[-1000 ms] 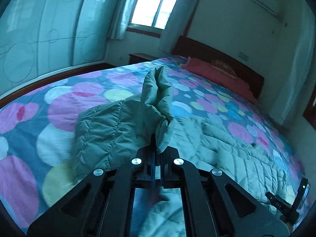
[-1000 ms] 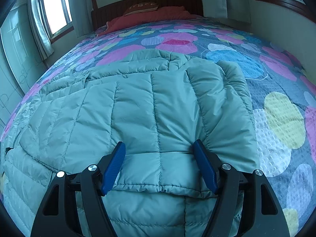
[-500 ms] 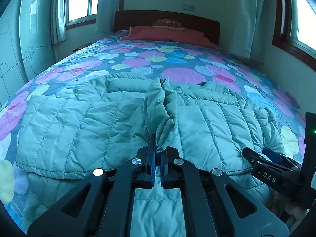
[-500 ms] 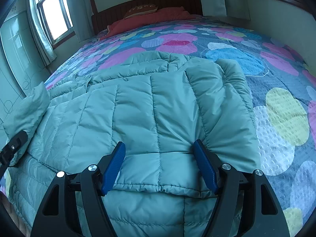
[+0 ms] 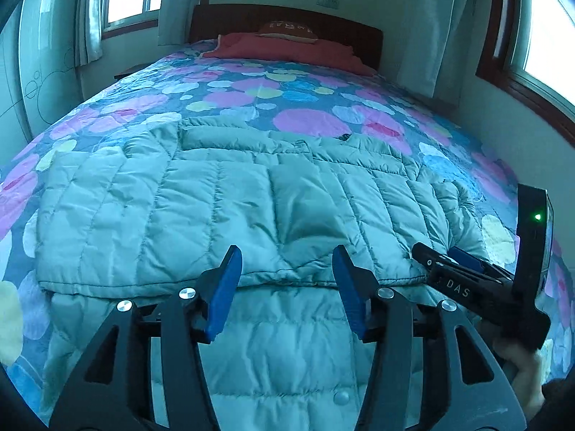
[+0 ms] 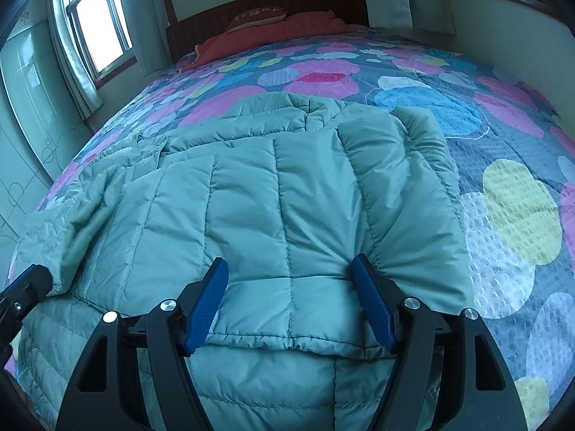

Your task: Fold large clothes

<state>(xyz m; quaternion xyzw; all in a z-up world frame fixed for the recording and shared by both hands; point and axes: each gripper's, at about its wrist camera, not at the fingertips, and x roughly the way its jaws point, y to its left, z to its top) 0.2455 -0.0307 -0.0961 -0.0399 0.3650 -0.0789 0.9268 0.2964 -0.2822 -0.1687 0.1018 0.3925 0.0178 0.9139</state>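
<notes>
With jaws opening and nothing clamped, left gripper (image 5: 285, 280) hovers over the folded edge of the green puffer jacket (image 5: 222, 212), sleeve laid flat just ahead, apparently to let the fold settle. Alongside to its right, right gripper (image 6: 291, 291), jaws apart, straddles the same edge, likely steadying it. Beyond both, spread across the patterned bedspread (image 6: 514, 212).

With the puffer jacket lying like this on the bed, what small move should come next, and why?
Probably lift the left gripper clear. Its jaws are opening with nothing pinched, and the sleeve already lies across the green puffer jacket. The right gripper rests open on the folded edge.
</notes>
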